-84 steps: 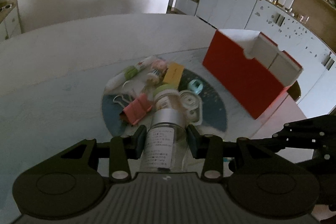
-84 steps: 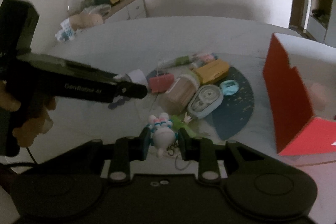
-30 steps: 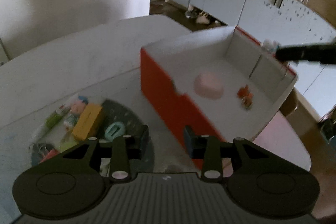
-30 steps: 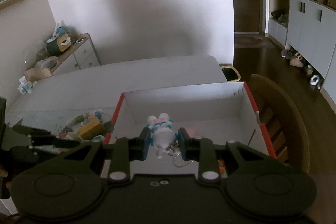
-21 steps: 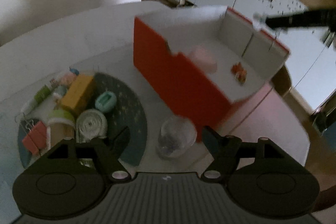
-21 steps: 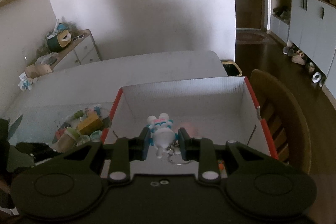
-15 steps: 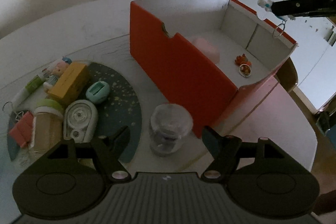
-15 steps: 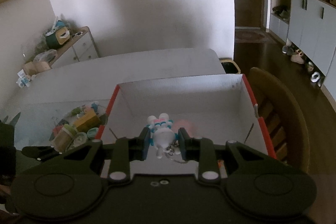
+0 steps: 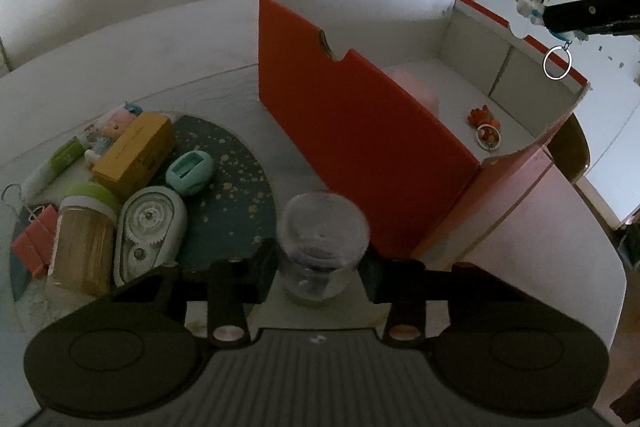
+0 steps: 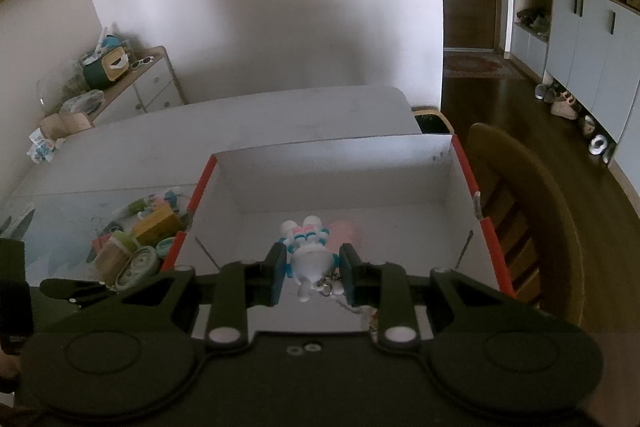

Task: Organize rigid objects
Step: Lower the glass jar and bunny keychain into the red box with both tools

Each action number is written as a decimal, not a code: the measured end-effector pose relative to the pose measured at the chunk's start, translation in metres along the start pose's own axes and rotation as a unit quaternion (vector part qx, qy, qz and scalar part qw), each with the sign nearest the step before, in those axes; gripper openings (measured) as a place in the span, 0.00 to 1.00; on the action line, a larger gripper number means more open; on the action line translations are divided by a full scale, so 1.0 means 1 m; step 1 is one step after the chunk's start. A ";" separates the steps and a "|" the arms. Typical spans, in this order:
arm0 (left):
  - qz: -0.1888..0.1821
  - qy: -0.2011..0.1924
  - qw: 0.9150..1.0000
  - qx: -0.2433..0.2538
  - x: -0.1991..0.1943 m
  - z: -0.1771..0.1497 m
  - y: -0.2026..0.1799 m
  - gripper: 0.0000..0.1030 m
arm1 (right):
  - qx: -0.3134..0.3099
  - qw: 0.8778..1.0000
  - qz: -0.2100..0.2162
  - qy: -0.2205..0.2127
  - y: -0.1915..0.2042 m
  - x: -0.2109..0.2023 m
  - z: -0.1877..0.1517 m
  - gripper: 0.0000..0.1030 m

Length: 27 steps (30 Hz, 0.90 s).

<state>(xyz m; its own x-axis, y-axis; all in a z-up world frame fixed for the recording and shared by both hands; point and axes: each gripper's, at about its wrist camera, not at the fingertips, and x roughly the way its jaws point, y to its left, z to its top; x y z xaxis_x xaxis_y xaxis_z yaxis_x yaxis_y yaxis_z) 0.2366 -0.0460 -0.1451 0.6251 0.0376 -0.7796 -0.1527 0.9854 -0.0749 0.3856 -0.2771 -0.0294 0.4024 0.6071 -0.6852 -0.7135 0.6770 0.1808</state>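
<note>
desk (image 9: 500, 227): toothpick jar (image 9: 82, 235), tape dispenser (image 9: 150, 233), yellow box (image 9: 134, 151) crowd dark mat at left; writing on box unreadable. left gripper (image 9: 320, 269) jaws closing around upright clear jar (image 9: 322, 247), beside red box (image 9: 360, 151) wall. right gripper (image 10: 312, 271) pinches white figurine keychain (image 10: 310, 259) over box interior.
</note>
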 end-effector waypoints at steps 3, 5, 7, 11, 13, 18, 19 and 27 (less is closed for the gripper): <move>0.005 -0.003 1.000 -0.007 -0.004 0.002 0.000 0.40 | 0.001 1.000 0.000 0.000 -0.001 0.001 0.000 0.27; 0.005 -0.007 1.000 -0.011 -0.008 0.005 -0.001 0.40 | 0.001 1.000 0.000 -0.001 -0.004 0.002 0.000 0.27; 0.002 -0.018 1.000 -0.015 -0.017 0.012 -0.002 0.40 | 0.002 1.000 -0.001 -0.002 -0.006 0.002 0.000 0.27; 0.000 -0.027 0.999 -0.032 -0.031 0.025 -0.002 0.40 | 0.004 1.000 -0.004 -0.007 -0.013 0.002 0.001 0.27; -0.005 -0.025 0.998 -0.055 -0.039 0.033 0.002 0.40 | 0.004 1.000 -0.006 -0.009 -0.019 0.002 0.001 0.27; -0.007 -0.047 0.996 -0.077 -0.067 0.061 0.004 0.40 | 0.007 1.000 -0.013 -0.011 -0.030 0.004 0.002 0.27; -0.007 -0.052 0.996 -0.075 -0.072 0.068 0.001 0.40 | 0.007 1.000 -0.013 -0.011 -0.032 0.005 0.003 0.27; -0.025 -0.045 0.998 -0.031 -0.065 0.122 -0.037 0.40 | 0.004 1.000 -0.020 -0.006 -0.044 0.018 0.005 0.27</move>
<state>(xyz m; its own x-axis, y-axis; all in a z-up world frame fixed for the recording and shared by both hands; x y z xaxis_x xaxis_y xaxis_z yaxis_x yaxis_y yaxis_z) 0.2946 -0.0645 -0.0156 0.6985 0.0069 -0.7156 -0.1655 0.9744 -0.1522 0.4270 -0.2940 -0.0465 0.4380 0.5848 -0.6828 -0.6925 0.7038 0.1586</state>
